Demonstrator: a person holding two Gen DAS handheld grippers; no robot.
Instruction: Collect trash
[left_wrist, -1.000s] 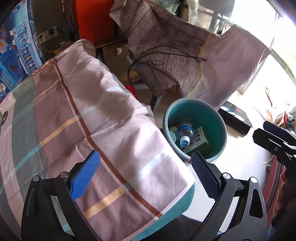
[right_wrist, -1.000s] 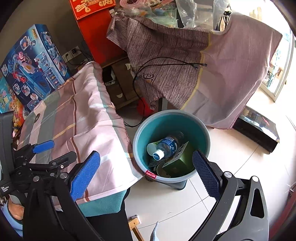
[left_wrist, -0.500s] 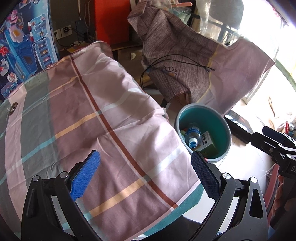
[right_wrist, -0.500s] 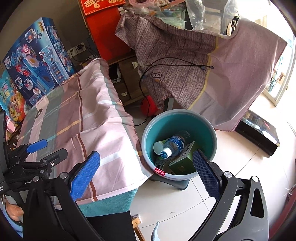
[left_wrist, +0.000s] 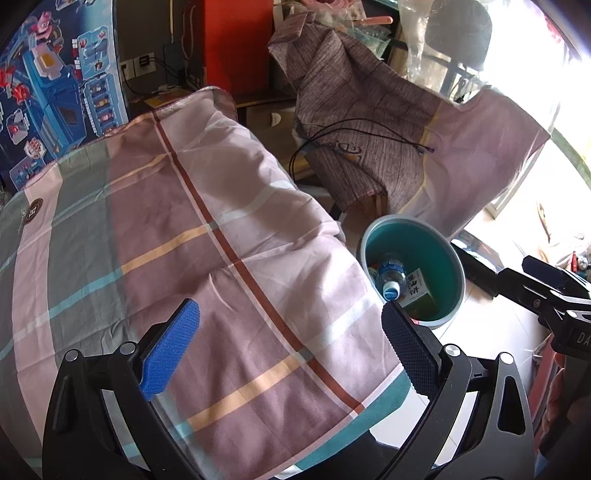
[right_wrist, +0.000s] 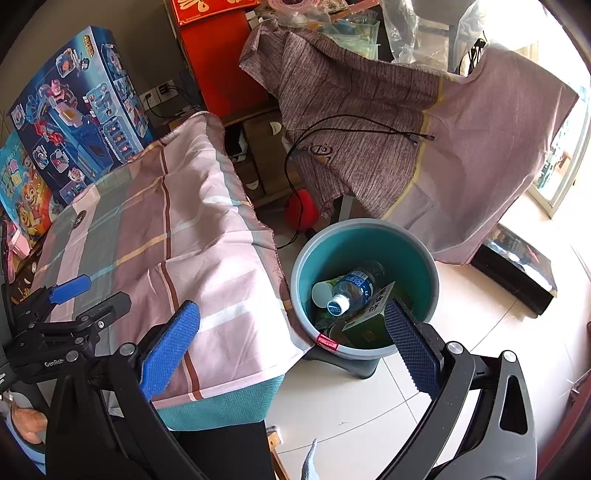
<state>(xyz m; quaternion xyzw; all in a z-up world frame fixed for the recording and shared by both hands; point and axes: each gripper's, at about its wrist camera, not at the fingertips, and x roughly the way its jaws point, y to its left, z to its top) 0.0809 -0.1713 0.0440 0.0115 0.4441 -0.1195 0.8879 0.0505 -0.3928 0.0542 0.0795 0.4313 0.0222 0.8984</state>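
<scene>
Both tools, left (left_wrist: 290, 349) and right (right_wrist: 291, 349), wide apart and seemingly empty, above plaid cloth (left_wrist: 184, 240) beside bin (right_wrist: 424, 254).

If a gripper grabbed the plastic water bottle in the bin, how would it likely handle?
The water bottle looks empty, so probably light. Its thin clear wall would likely dent under the pads. Being round, it may roll or slip against the green carton in the bin.

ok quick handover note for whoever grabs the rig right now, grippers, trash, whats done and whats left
Left gripper: open, empty, over the plaid cloth.
Right gripper: open, empty, near the bin's rim.
Teal bin stands on the floor beside the cloth-covered table; inside are a water bottle, a green carton and a white cup.
Done: those three are binned.
Left: no loose trash visible on the cloth; check elsewhere.
</scene>
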